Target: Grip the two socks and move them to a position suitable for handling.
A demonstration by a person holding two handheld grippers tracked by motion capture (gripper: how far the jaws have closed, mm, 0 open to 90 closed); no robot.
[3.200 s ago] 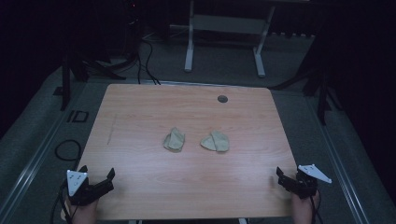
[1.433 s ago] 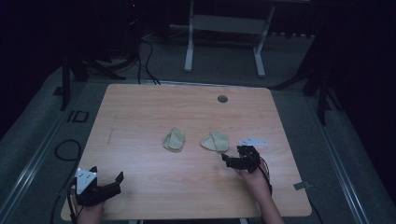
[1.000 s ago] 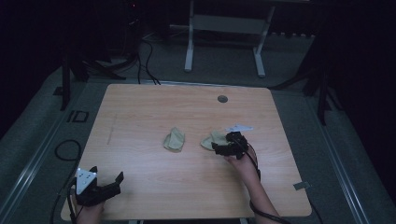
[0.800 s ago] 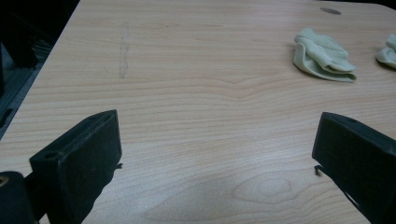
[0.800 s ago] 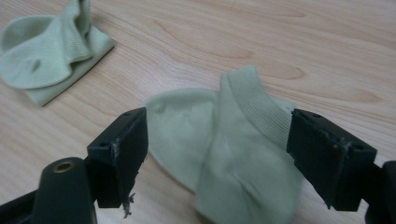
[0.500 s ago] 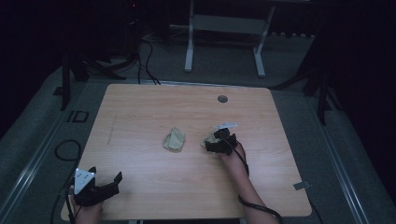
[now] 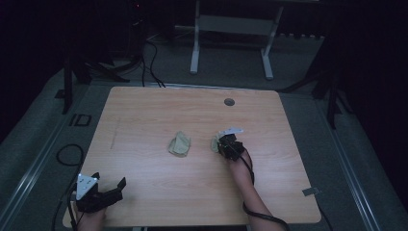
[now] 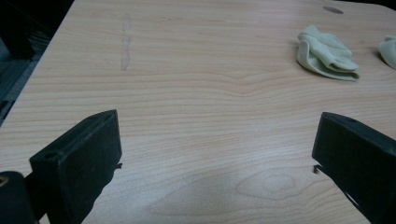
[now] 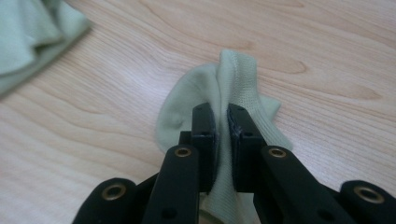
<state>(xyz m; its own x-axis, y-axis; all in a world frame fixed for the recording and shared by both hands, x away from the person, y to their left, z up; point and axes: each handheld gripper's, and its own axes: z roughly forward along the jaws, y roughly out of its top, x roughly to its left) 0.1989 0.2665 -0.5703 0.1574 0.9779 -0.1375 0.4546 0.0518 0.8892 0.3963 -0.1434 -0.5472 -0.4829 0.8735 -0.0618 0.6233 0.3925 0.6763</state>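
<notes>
Pale green fabric is being pinched between the right gripper (image 9: 223,122)'s black jaws, which have just been closing on a raised fold of it.

That sock (image 9: 243,84) is lying right of centre in the high view, bunching up around the clenched pads (image 9: 204,128); a second sock (image 7: 180,144), crumpled, is sitting just left of it, apart, near the middle of the wooden table (image 7: 144,115). At the lower left of the high view the left gripper (image 8: 215,154) is hovering over bare wood, its jaws spread wide and grasping nothing, well apart from both socks.
</notes>
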